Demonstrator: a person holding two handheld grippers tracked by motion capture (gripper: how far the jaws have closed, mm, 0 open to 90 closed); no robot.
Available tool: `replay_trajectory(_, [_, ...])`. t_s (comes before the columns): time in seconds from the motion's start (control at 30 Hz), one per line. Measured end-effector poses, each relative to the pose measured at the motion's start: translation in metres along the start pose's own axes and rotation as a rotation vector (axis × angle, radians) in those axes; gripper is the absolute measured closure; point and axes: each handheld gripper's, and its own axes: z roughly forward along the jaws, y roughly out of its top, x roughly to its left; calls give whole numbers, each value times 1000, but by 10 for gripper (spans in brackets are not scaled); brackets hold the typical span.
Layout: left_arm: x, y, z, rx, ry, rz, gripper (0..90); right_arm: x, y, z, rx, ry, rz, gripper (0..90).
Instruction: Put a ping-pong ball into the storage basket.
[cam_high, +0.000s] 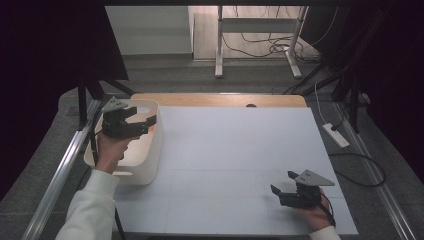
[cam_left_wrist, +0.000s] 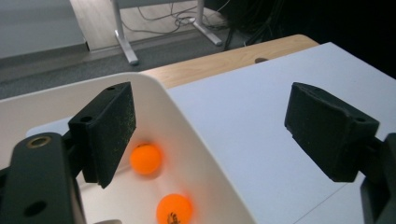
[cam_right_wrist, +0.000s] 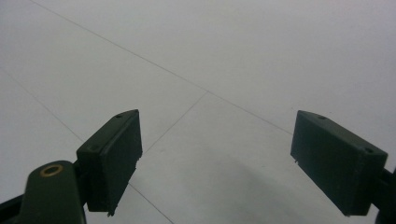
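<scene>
A white bin (cam_high: 150, 167) stands at the left edge of the table. In the left gripper view its rim (cam_left_wrist: 187, 126) runs between my jaws, and two orange balls lie inside it, one (cam_left_wrist: 146, 158) beside the left jaw and one (cam_left_wrist: 174, 208) lower down. My left gripper (cam_high: 145, 120) hovers open over the bin, with nothing between its jaws (cam_left_wrist: 210, 140). My right gripper (cam_high: 281, 183) rests low near the table's front right corner, open and empty (cam_right_wrist: 217, 158) over bare white surface.
The white table top (cam_high: 235, 150) spreads between the two hands. A wooden strip (cam_high: 220, 100) runs along its far edge. Beyond stand a desk frame (cam_high: 260, 40) and floor cables; a power strip (cam_high: 336, 135) lies right of the table.
</scene>
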Motion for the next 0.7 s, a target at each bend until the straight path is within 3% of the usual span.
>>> replay_trajectory(0.2, [-13,1,-9,-38,-57,13,158,0,-1,-3,-1,-3,3,166])
replay_trajectory(0.4, [-22,-7,-10,-31,-105,14,148,2,-1,-5,-5,-8,2,166])
replay_trajectory(0.5, [-29,-9,-14,-41,-158,8,146,3,-1,-5,3,-11,-6,166])
replay_trajectory(0.7, [-42,-13,-19,-60,-197,24,146,2,-1,-5,1,-17,-1,166])
